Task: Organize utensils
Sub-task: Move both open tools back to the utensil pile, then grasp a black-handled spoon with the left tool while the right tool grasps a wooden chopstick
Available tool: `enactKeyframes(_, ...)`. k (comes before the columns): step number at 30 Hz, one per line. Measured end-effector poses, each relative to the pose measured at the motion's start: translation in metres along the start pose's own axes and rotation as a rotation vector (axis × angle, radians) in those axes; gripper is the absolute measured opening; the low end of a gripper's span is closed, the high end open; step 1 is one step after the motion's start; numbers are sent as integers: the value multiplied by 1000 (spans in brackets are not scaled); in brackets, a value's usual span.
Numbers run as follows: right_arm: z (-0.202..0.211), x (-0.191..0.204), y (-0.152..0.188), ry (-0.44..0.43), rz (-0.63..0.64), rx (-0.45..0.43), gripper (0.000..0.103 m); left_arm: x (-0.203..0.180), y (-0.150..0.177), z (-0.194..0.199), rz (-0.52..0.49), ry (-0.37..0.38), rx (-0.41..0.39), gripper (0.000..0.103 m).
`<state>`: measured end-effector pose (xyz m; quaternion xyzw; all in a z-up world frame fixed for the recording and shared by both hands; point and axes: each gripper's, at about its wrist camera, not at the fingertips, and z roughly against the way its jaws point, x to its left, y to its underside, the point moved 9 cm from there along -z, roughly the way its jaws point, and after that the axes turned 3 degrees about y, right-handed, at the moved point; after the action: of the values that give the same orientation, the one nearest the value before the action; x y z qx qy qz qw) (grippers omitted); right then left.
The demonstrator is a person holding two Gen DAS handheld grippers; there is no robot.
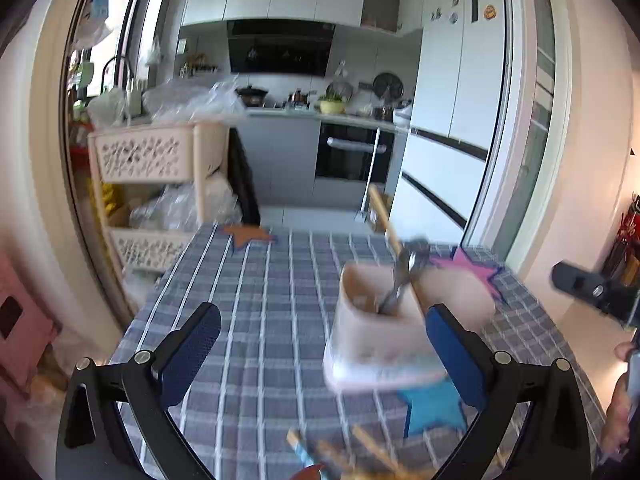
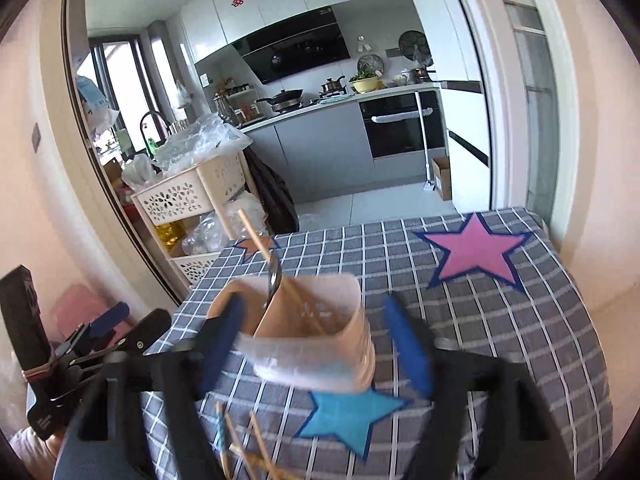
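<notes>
Your left tongs (image 1: 322, 344) had black, arched arms with silver round-headed screws at the joints, and each finger ended in a flat pad covered in dark blue textured material (image 1: 192, 354). Your right tongs (image 2: 316, 344) were built alike: black arms and long blue pads (image 2: 408, 346), blurred in their own view. From the left view, the right unit's black body showed a silver screw, and part of your hand (image 1: 618, 408) was visible beside it.

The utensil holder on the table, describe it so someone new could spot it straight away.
On the grey checked tablecloth, find the blue star. Just behind it stands the utensil holder, a beige two-compartment tub. It alone stands upright, with a metal spoon and chopsticks poking out.
</notes>
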<state>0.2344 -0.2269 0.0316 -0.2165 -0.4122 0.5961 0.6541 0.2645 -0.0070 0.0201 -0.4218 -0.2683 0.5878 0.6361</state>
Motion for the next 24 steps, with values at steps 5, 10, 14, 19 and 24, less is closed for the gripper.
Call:
enactKeyframes(5,32,-4,31,14,-34,53,85,8,47,24,-8,-13,128,103)
enactKeyframes(10,54,-11,77,47,-41,135,85,2,108,44,-35,13,261,103)
enactKeyframes(14,62,-21,122,77,-59,220,85,-5,155,56,-43,25,345,103)
enactKeyframes(19,68,-37,175,114,-84,325,85,-13,199,63,-41,41,436,103)
enactKeyframes(24,68,-48,208,150,-93,399,85,-17,220,66,-61,29,472,103)
